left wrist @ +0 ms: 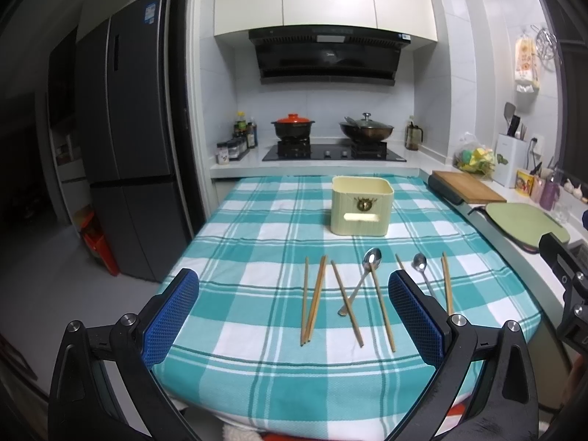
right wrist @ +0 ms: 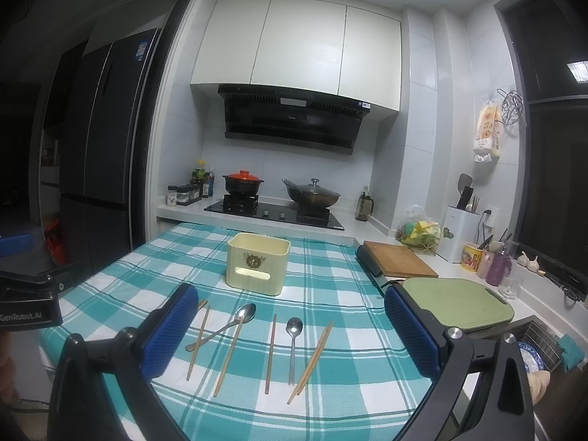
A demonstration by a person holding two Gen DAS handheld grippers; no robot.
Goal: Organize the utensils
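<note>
**Start of sort, nothing picked up yet**

I've got both grippers wide apart and empty: left gripper (left wrist: 294, 316), right gripper (right wrist: 286, 330), both hovering over the near edge of the checked cloth (left wrist: 257, 220). Chopsticks (left wrist: 316, 299) and two spoons lie loose mid-frame. Cream holder (left wrist: 362, 205) stands upright above them, open top up. Chopsticks run near-to-far, long axes roughly toward the holder. The big spoon (right wrist: 235, 321) sits diagonal, bowl to the upper right in the right view, crossing a chopstick. The small spoon (right wrist: 294, 345) is straight, bowl far. My guess at the next move: drop onto one piece and pinch across its shaft.
</note>
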